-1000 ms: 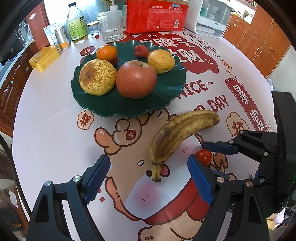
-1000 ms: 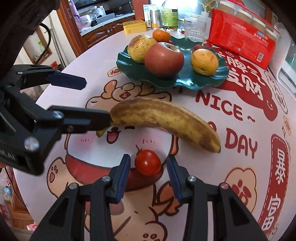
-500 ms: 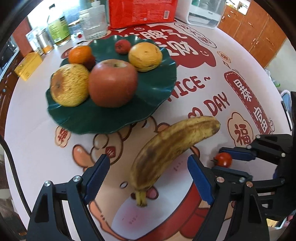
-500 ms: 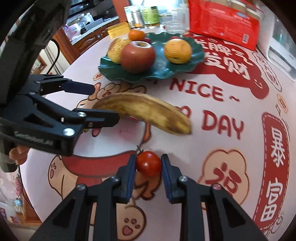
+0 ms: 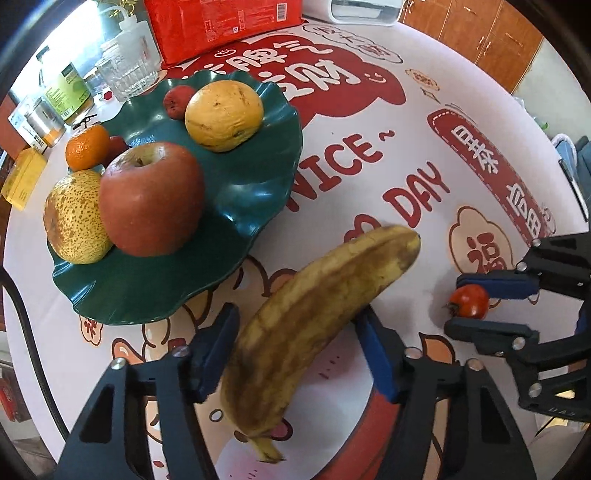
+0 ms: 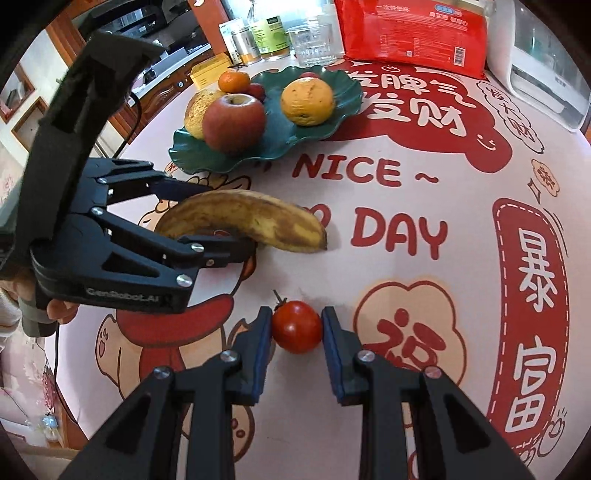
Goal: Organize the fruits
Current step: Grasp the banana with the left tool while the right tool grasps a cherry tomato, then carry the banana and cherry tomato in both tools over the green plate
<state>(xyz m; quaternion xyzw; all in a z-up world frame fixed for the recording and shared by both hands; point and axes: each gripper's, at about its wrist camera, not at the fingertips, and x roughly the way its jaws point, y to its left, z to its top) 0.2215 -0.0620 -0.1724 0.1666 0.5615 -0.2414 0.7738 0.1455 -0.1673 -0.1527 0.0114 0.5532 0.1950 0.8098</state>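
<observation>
Table point(image 6: 424, 295) with cartoon cloth: green plate point(image 6: 314, 129), banana point(image 6: 243, 218), tomato point(image 6: 297, 326), red packet point(image 6: 410, 29).

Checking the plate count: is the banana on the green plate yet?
No. The banana lies on the tablecloth beside the green plate, between the open left hand-held gripper's pads.

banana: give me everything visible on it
The banana is one overripe fruit, yellow skin heavily streaked and mottled brown, with a short dark stem stub nearest the left wrist camera and a blunt darkened tip pointing away. It curves gently and lies on the printed tablecloth just in front of the green plate, not on it. The left hand-held gripper straddles its stem half, blue pads either side; firm contact is unclear.
</observation>
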